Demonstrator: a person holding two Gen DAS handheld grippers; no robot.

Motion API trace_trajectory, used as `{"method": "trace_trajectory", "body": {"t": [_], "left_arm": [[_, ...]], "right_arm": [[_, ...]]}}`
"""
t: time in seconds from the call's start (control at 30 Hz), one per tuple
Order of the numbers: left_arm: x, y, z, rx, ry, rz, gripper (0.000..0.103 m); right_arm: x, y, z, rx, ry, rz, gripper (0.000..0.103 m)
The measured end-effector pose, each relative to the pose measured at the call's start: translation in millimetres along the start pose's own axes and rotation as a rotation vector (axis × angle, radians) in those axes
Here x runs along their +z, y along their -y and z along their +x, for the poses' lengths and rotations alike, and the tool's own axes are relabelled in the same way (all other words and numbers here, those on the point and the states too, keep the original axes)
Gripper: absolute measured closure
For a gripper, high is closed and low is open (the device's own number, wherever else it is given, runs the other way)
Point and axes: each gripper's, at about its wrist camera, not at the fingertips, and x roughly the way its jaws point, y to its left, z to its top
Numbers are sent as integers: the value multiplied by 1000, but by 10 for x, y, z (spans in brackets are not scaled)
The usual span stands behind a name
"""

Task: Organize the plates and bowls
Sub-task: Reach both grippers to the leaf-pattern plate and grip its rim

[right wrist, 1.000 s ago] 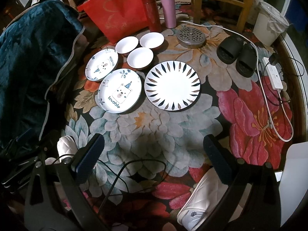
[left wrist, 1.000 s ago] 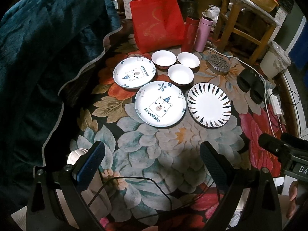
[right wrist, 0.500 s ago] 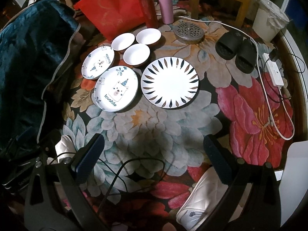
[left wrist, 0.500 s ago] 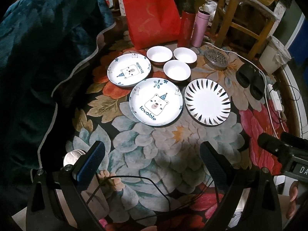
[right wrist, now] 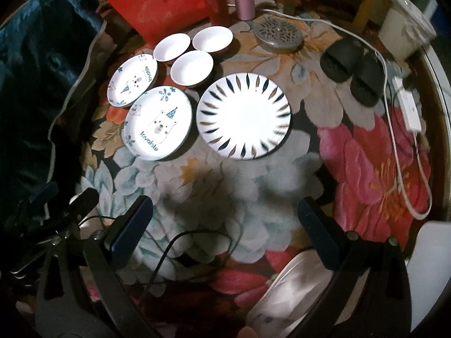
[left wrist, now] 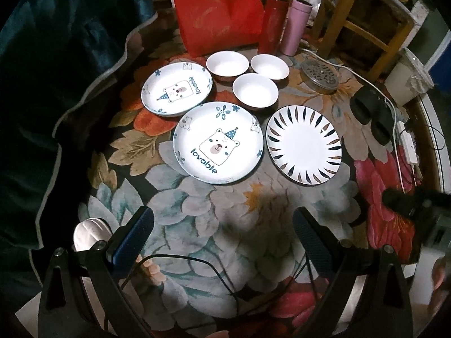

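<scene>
Six dishes lie on a floral carpet point(left wrist: 231, 225), and the large bear plate point(left wrist: 218, 142) serves as the landmark. Just beside it on its right, close but with a thin gap, lies the leaf-rimmed plate point(left wrist: 304, 144). Behind and to the left of the large bear plate sits the smaller bear plate point(left wrist: 176, 92), the two rims touching or nearly so. Behind the large bear plate, three white bowls cluster: the near bowl point(left wrist: 255, 90) just past its far rim, the left bowl point(left wrist: 227, 64) and the right bowl point(left wrist: 269, 66) further back.

Beyond the bowls stand a red bag point(left wrist: 217, 11), a red flask point(left wrist: 272, 28) and a pink flask point(left wrist: 296, 26). A round metal grate point(left wrist: 320, 75) and a pair of black slippers point(left wrist: 372, 114) lie to the right of the landmark plate, with a white power strip point(left wrist: 408, 148) further right.

The left hand-held gripper point(left wrist: 222, 235) hovers on the near side of the large bear plate, fingers spread wide and empty. The right hand-held gripper point(right wrist: 225, 228) hangs on the near side of the leaf-rimmed plate point(right wrist: 243, 115), also wide and holding nothing.
</scene>
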Motion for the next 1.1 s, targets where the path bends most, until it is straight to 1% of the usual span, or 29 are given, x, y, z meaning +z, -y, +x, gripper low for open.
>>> {"method": "trace_trajectory", "body": {"t": [0.1,0.17,0.23,0.33,0.4,0.5,0.53,0.6,0.63,0.7,0.8,0.87,0.9,0.93,1.0,1.07,1.1], "left_arm": [[42,-7,176,-14,-25,-21,4],[83,16,319,-22,-41,-36,4],[124,40,432,-24,-49,-36,4],[214,109,663,-23,-67,-37,4],[268,145,809,-43,-77,-51,4],[309,258,1086,-78,-103,-87,5],[305,301,1184,-88,-118,-103,7],[283,401,1374,-109,-148,-135,12],[264,447,1463,-122,-164,-150,13],[218,575,1637,-140,-184,-170,16],[172,731,1807,-137,-175,-162,20],[161,780,1914,-141,-174,-175,27],[157,786,1955,-141,-178,-183,35],[157,798,2019,-142,-189,-194,44],[157,833,2143,-152,-210,-212,51],[172,886,2235,-161,-204,-215,52],[183,909,2269,-164,-202,-211,55]], "right_arm": [[180,127,125,23,-22,45,0],[295,185,232,15,-30,33,0],[422,275,394,0,-33,-4,0],[566,489,615,7,-49,8,0],[677,685,790,19,-57,32,1],[803,940,1023,33,-45,53,2],[830,1050,1129,45,-48,77,3],[878,1183,1308,70,-68,104,11],[902,1224,1388,85,-75,104,12],[959,1243,1529,112,-68,72,16],[1015,1206,1706,146,-43,30,21],[1026,1195,1841,158,-51,18,26],[1024,1186,1910,156,-57,1,30],[1013,1176,1962,143,-59,-15,32],[998,1195,2024,135,-58,-27,40],[999,1231,2069,127,-51,-29,41],[1009,1252,2092,132,-49,-27,41]]}}
